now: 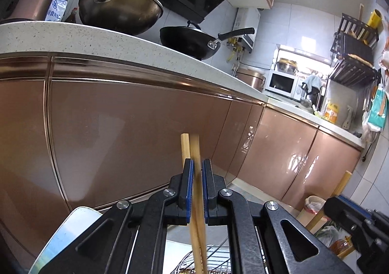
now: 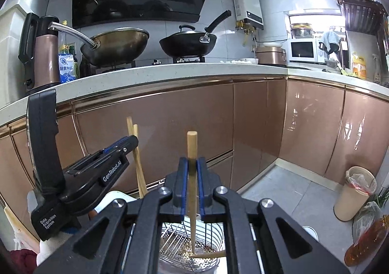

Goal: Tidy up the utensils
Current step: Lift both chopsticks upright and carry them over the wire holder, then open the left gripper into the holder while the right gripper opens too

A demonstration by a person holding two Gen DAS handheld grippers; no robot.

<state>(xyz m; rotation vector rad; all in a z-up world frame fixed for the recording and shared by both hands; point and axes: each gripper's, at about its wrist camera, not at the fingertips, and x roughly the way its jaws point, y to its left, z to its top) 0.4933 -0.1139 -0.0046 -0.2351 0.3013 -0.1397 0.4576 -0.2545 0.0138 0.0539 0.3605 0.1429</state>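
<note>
My left gripper (image 1: 197,164) is shut on two wooden chopsticks (image 1: 192,150), held upright; their lower ends run down toward a wire basket (image 1: 214,253). It also shows in the right wrist view (image 2: 132,141), with its two chopsticks (image 2: 137,164). My right gripper (image 2: 192,164) is shut on a single wooden chopstick (image 2: 192,150), held upright, with its tip down in the perforated metal basket (image 2: 214,232). Another chopstick (image 2: 209,254) lies flat on the basket's bottom. The right gripper body (image 1: 359,220) shows at the left view's lower right edge.
Bronze cabinet doors (image 2: 170,133) stand close ahead under a white counter (image 2: 170,73). On it are two woks (image 2: 187,43), a bronze kettle (image 2: 46,55) and a microwave (image 2: 304,50). A lined bin (image 2: 355,191) and an oil bottle (image 2: 367,242) stand on the floor to the right.
</note>
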